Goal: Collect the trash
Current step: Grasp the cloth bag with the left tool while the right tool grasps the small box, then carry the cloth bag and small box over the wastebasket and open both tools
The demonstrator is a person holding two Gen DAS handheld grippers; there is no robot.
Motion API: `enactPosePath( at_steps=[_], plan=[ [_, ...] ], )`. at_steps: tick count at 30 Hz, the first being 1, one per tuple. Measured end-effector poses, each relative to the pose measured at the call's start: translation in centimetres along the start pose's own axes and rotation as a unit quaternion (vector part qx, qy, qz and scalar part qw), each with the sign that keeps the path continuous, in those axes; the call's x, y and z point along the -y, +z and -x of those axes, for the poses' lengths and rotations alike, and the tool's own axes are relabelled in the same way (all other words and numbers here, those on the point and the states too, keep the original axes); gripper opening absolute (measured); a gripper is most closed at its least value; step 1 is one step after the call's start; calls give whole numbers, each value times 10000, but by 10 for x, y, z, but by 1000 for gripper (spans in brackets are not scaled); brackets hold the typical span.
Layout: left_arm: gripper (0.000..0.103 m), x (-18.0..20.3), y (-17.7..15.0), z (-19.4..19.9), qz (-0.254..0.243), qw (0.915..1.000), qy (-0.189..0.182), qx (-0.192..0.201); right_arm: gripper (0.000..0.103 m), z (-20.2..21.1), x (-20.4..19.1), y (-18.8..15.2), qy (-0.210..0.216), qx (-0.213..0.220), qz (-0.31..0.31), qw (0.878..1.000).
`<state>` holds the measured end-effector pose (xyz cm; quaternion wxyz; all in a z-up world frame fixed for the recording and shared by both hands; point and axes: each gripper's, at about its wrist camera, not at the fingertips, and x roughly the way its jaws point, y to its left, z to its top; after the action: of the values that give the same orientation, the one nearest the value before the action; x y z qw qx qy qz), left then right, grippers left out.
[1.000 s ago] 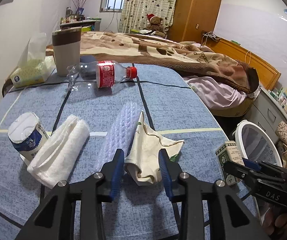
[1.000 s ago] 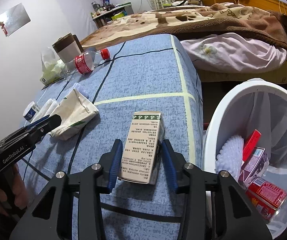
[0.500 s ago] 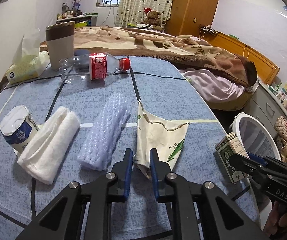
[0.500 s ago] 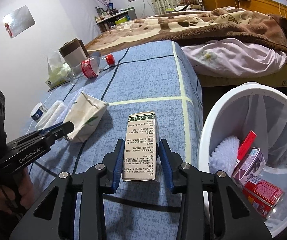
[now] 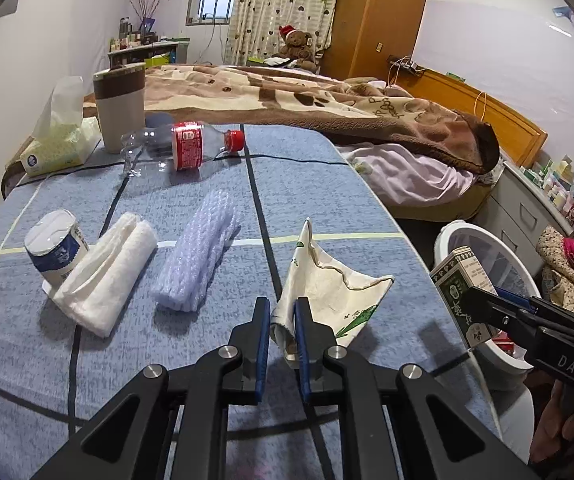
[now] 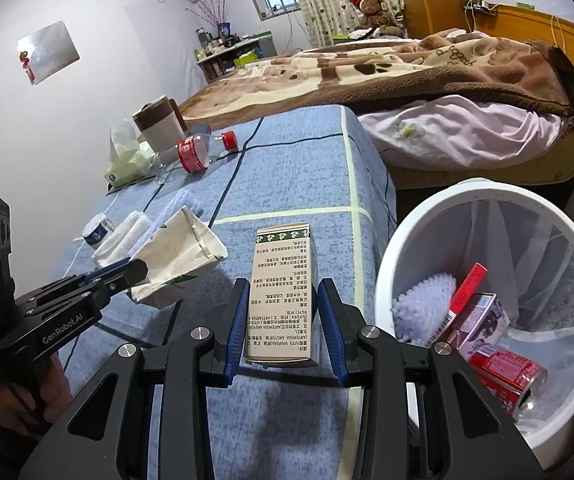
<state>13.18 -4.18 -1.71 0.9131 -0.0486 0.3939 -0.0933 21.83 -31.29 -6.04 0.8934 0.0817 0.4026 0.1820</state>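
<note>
Since a second ago, left gripper [image 5: 281, 322] has closed on the paper bag [image 5: 327, 292]. Right gripper [image 6: 283, 312] grips the box [image 6: 283, 292] (bin [image 6: 415, 248] at three o'clock).

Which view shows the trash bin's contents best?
The right wrist view: it looks down into the white bin, showing a red can and cartons. The left wrist view catches only part of its rim.

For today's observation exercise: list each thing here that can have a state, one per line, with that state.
Left hand-held gripper: shut on paper bag.
Paper bag: crumpled, pinched at one edge.
Right hand-held gripper: shut on carton.
Carton: closed, held.
Plastic bottle: capped, lying down.
Bin: open, partly filled.
</note>
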Motion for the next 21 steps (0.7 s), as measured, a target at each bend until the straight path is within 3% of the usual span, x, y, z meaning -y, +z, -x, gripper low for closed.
enactPosePath(
  at_steps=[21],
  plan=[
    [12,62,3,20,-461,9980,-424,117,36,40,33,-7,-347,378,-298,9982]
  ],
)
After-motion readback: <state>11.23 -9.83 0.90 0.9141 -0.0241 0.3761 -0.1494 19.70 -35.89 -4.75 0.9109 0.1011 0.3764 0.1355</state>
